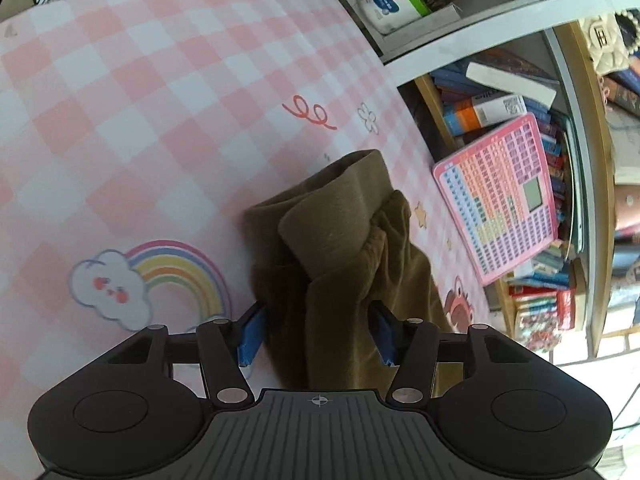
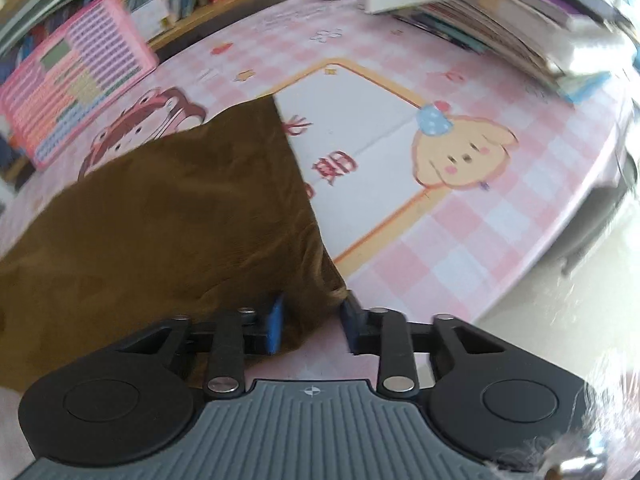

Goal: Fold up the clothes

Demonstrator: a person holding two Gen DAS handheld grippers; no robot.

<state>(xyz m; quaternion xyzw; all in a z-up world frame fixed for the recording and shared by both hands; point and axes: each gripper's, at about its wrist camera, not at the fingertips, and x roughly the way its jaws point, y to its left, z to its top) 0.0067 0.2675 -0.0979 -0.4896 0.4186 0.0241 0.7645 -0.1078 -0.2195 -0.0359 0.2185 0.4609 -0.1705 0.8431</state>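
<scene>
1. The left gripper [image 1: 318, 332] has black arms and blue pads [image 1: 252, 338]. Its jaws are spread apart. A bunched-up part of the soft brown-olive cloth garment [image 1: 340, 248] sits between them. The pads are just beside the cloth, and I cannot tell if they press on it.
2. The right gripper [image 2: 312, 324] also has black arms and blue pads [image 2: 276, 326]. Its jaws are partly spread, and a near corner of the brown cloth [image 2: 160, 208] lies between them. The left pad touches the cloth. The right pad seems to stand a little apart from it, though the picture is blurry.
3. In the left wrist view, the garment is heaped up in folds, with a rolled cuff or hem at the far end. In the right wrist view, it lies flatter and spreads out to the left.
4. The garment rests on a pink and white checked table mat [image 1: 160, 100] with cartoon drawings on it. A rainbow with a smiling cloud [image 1: 148, 280] is left of the heap. A yellow puppy face drawing [image 2: 464, 148] is to the right of the cloth.
5. A pink flat toy board with rows of little buttons [image 1: 500, 196] leans at the far right edge of the mat.
6. Past it are shelves full of books [image 1: 500, 108]. A stack of books [image 2: 480, 12] lies at the far right of the mat.
</scene>
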